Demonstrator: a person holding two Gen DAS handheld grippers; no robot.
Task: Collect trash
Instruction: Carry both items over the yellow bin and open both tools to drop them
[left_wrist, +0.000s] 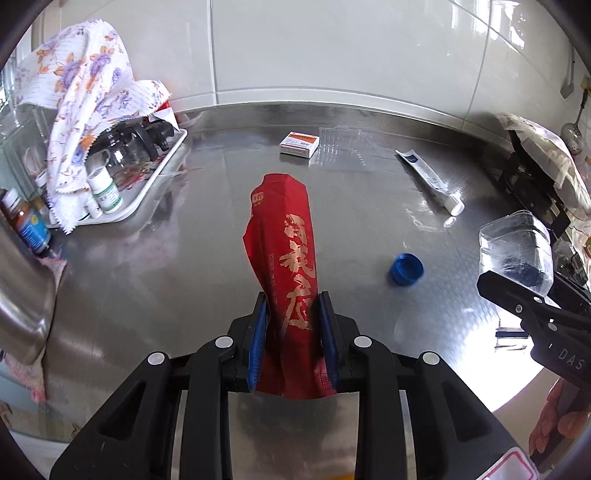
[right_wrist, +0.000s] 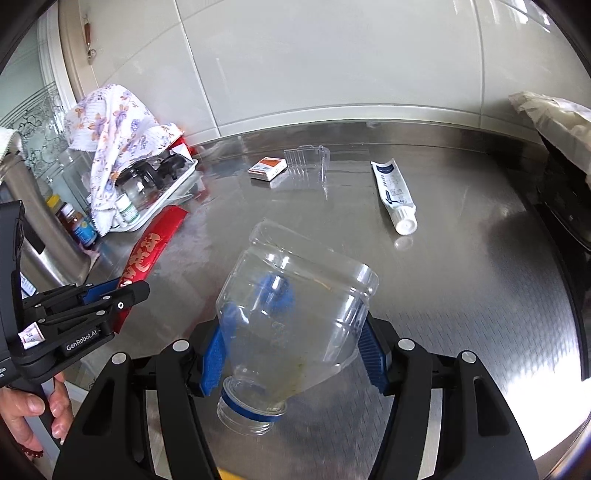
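A: Report the layout, largest item first.

B: The steel surface (left_wrist: 369, 229) carries everything. At its left edge stands a white tray (left_wrist: 162, 166) under a floral cloth (left_wrist: 85, 85). The right gripper (right_wrist: 295, 343) is clenched on a clear plastic bottle (right_wrist: 295, 317), uncapped, mouth toward the camera, base pointing away. The left gripper (left_wrist: 293, 332) is clenched on a red wrapper (left_wrist: 286, 236), whose long axis runs straight out along the fingers (left_wrist: 258, 332). Both items are lifted clear of the surface.

A: What trash remains?

B: Four items. A clear plastic insert (left_wrist: 343, 147) and a small orange-and-white box (left_wrist: 299, 144) lie side by side near the back wall. A white tube (left_wrist: 428, 177) lies to their right, cap end toward the front. A blue bottle cap (left_wrist: 405, 268) sits nearest, ahead and to the right of the left fingers, between the two grippers.

A: Which hand is nearer the cap?

B: Judged from both views, the right one, but both sets of fingers are occupied. No bin is visible, so unloading likely comes first.

A: Legible markings?

B: Gold Chinese characters on the wrapper, not readable here. "GenRobot.AI" on the left gripper body; "DAS" on the right one. Box and tube print is too small.
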